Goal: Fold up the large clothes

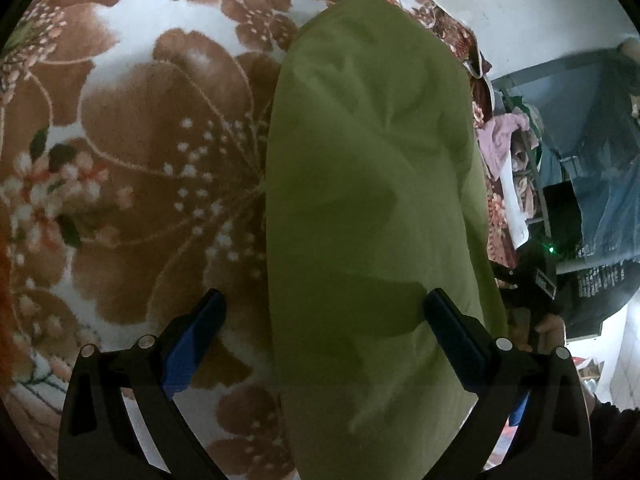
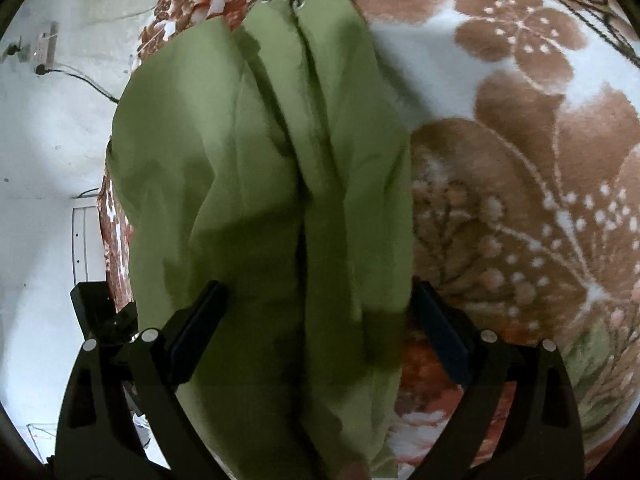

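Note:
A large green garment (image 1: 372,200) lies as a long narrow strip on a brown-and-white floral blanket (image 1: 160,152). My left gripper (image 1: 324,308) is open, its fingers spread wide over the strip's left edge, nothing pinched. In the right wrist view the same green garment (image 2: 272,184) shows several lengthwise folds and a dark cord at its far end. My right gripper (image 2: 316,300) is also open, its fingers straddling the bunched cloth without closing on it.
The floral blanket (image 2: 520,160) covers the whole bed. Past the bed's edge stand a blue frame with hanging clothes (image 1: 516,160) and a dark box. A hand (image 1: 548,328) shows by the left gripper. A white wall with a power strip (image 2: 44,48) lies left.

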Demonstrator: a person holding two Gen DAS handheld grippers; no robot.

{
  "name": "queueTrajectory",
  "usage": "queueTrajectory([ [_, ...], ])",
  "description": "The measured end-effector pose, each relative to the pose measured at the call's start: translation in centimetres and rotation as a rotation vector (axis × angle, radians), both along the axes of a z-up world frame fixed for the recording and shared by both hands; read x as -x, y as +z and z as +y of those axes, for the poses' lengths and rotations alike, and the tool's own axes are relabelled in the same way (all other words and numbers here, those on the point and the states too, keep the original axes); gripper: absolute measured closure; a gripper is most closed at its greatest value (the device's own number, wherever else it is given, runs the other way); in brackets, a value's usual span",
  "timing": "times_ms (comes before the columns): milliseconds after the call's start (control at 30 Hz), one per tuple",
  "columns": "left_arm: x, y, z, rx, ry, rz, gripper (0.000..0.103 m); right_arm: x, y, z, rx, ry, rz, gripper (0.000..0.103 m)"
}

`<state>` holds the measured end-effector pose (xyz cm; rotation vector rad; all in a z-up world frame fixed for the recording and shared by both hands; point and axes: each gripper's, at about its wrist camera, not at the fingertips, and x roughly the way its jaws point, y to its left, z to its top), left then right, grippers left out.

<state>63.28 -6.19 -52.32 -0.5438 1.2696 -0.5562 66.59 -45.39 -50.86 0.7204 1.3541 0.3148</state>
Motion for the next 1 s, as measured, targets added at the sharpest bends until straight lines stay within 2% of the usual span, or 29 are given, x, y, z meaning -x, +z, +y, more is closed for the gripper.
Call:
queueTrajectory([
  [100, 0.3, -0.1, -0.1, 0.039, -0.011, 0.011, 0.007, -0.2, 0.2, 1.2, -0.009, 0.042, 0.003, 0.009],
  [167, 0.9, -0.6, -1.7, 0.114, -0.109, 0.025, 0.007, -0.1, -0.1, 1.7, -0.007, 0.065, 0.016, 0.009],
  [233, 1.2, -0.7, -3.1, 0.060, -0.159, -0.014, 0.007, -0.3, -0.3, 1.8, -0.039, 0.052, 0.031, 0.009],
  [267, 1.1, -0.8, -3.3, 0.064, -0.150, -0.014, 0.007, -0.6, -0.4, 1.9, -0.058, 0.048, 0.035, 0.009],
  [367, -0.2, -1.6, -1.6, 0.182, 0.000, 0.015, 0.010, -1.3, 0.0, 2.2, -0.184, 0.036, 0.032, 0.008],
  [400, -0.7, -2.0, -1.0, 0.233, 0.044, 0.034, 0.011, -1.6, 0.3, 2.6, -0.197, 0.042, 0.025, 0.007],
  [433, -1.0, -2.4, -1.0, 0.233, 0.047, 0.045, 0.017, -1.8, 0.5, 2.9, -0.184, 0.050, 0.023, 0.006],
  [500, -1.1, -2.8, -1.6, 0.197, 0.017, 0.037, 0.017, -2.3, -0.4, 3.7, -0.141, 0.059, 0.052, 0.006],
  [600, -1.0, -2.6, -1.6, 0.214, 0.009, 0.049, 0.025, -2.9, -1.7, 3.7, -0.186, 0.014, 0.081, 0.006],
  [700, -0.3, -1.2, -2.0, 0.195, -0.060, 0.014, 0.025, -3.5, -0.9, 4.1, -0.231, 0.016, 0.054, 0.006],
  [767, -0.2, -1.2, -2.4, 0.152, -0.079, 0.010, 0.023, -3.7, -0.5, 4.9, -0.189, 0.053, 0.040, 0.007],
  [800, -0.4, -1.9, -2.7, 0.077, -0.084, 0.017, 0.021, -3.9, -0.8, 5.3, -0.139, 0.069, 0.051, 0.009],
  [833, -0.5, -2.2, -2.9, 0.054, -0.088, 0.016, 0.021, -4.1, -1.1, 5.6, -0.109, 0.076, 0.058, 0.013],
  [933, -0.9, -2.7, -3.5, 0.033, -0.069, 0.003, 0.021, -4.6, -1.6, 6.3, -0.062, 0.061, 0.057, 0.012],
  [1000, -0.6, -2.6, -4.5, 0.008, -0.073, -0.021, 0.021, -4.6, -1.0, 8.1, 0.027, 0.111, 0.033, 0.012],
])
